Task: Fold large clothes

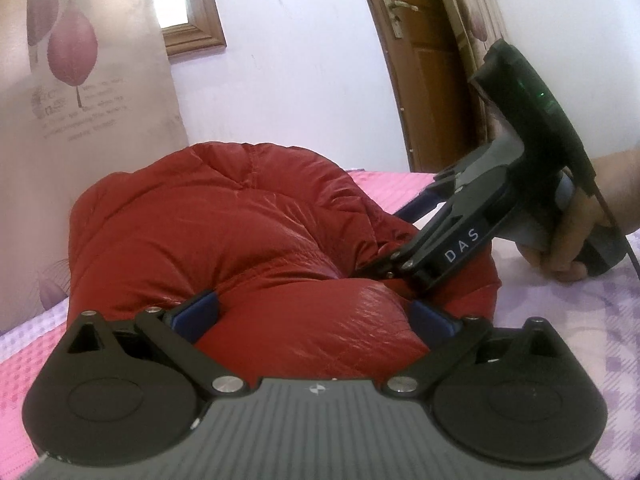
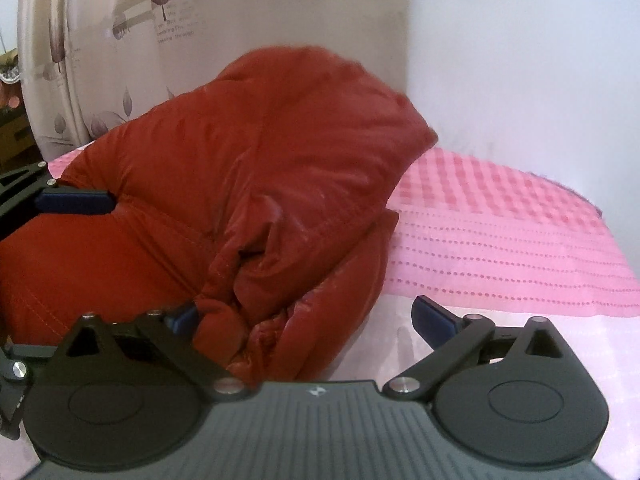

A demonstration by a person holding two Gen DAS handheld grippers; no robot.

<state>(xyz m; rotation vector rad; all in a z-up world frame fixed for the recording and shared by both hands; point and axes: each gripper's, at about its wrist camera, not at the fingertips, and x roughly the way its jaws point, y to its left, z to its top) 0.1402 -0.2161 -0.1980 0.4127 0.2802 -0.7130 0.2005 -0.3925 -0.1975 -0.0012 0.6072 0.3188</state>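
A leaf-print curtain (image 1: pixel 80 128) hangs at the far left, with a wood-framed window (image 1: pixel 192 8) beside it. In front of the curtain a puffy red down jacket (image 1: pixel 240 240) lies bunched in a thick mound on the bed (image 1: pixel 560 340), which is covered with a pink and lilac checked sheet. The left gripper (image 1: pixel 312 316) sits at the near edge of the jacket, its jaws clamped on a fat roll of the red fabric, which bulges out between the blue pads (image 1: pixel 196 314). Right of that, the right gripper (image 1: pixel 400 236) reaches in toward the jacket's right side; a hand (image 1: pixel 576 240) holds its grip low over the sheet. Seen from its own camera, the right gripper (image 2: pixel 308 320) has its jaws wide apart: the left pad touches a crumpled fold at the jacket's near edge, the right pad (image 2: pixel 434 320) stands free over the bare sheet, and nothing is pinched. A flap of the jacket (image 2: pixel 320 128) rises high, blurred at its top. At the far right stands a brown wooden door (image 1: pixel 416 60)
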